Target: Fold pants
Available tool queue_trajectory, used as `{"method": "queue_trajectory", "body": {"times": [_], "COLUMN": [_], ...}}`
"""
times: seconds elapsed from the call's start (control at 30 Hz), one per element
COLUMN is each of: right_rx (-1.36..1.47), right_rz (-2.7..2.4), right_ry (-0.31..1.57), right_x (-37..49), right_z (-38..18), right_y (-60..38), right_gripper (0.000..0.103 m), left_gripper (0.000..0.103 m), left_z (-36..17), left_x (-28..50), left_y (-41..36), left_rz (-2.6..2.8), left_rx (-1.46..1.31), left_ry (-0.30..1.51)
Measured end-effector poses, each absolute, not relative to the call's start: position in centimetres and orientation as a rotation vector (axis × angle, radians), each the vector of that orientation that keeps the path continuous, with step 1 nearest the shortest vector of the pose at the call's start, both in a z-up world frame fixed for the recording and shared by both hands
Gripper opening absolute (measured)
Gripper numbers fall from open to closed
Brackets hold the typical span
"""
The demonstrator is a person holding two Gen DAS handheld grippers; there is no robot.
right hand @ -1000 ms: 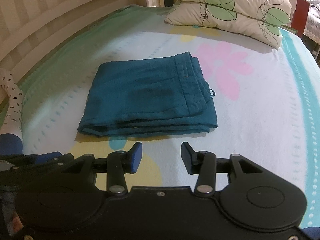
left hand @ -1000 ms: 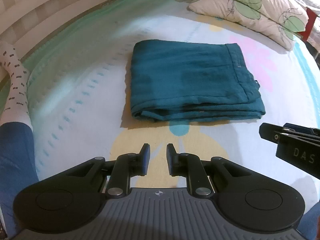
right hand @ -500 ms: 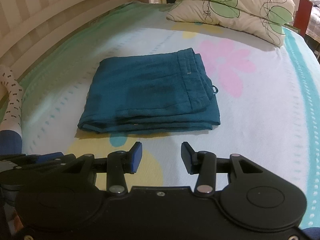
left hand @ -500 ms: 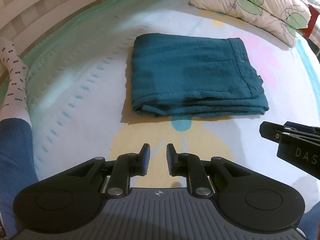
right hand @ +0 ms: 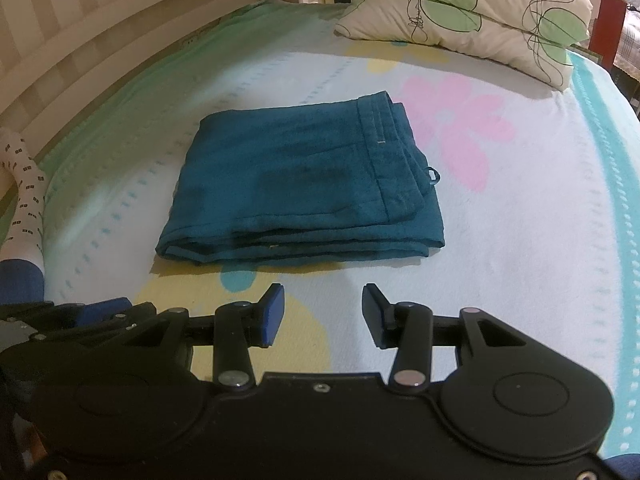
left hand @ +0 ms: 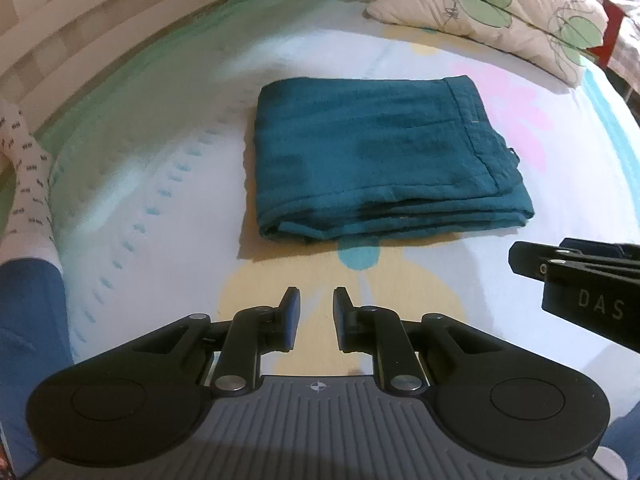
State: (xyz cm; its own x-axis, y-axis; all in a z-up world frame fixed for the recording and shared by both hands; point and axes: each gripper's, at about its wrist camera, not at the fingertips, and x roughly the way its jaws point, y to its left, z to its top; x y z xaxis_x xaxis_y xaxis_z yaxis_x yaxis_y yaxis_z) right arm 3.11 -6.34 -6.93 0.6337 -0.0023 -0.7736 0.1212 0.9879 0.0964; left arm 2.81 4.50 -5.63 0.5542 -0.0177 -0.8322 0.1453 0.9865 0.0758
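The teal pants (left hand: 380, 160) lie folded into a flat rectangular stack on the bed, waistband to the right; they also show in the right wrist view (right hand: 304, 184). My left gripper (left hand: 316, 316) is open and empty, held above the sheet a little in front of the stack's near edge. My right gripper (right hand: 323, 312) is open wider and empty, also just short of the near edge. The right gripper's side shows at the right of the left wrist view (left hand: 580, 280). Neither gripper touches the pants.
The bed sheet (right hand: 520, 240) has flower prints. Two leaf-patterned pillows (right hand: 472, 8) lie at the far end. A slatted wooden rail (right hand: 100, 52) runs along the left. A person's socked leg (left hand: 28, 184) rests at the left edge.
Both grippers have drawn back slightly and shifted a little, so the folded pants sit somewhat lower and nearer in view. The pants themselves have not moved. Both grippers stay open.
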Motion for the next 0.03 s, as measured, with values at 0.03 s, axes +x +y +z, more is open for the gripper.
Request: {"method": "queue_trajectory", "body": {"times": [0.03], "right_rx": [0.144], "right_rz": [-0.072], "right_ry": [0.883], "right_x": [3.11], "right_z": [-6.95], "right_y": [-6.28], "right_gripper": [0.053], "left_gripper": [0.018], "left_z": [-5.64], "left_x": [2.82], "left_y": [4.42], "left_rz": [-0.097], "left_rx": [0.149], "left_ry": [0.980]}}
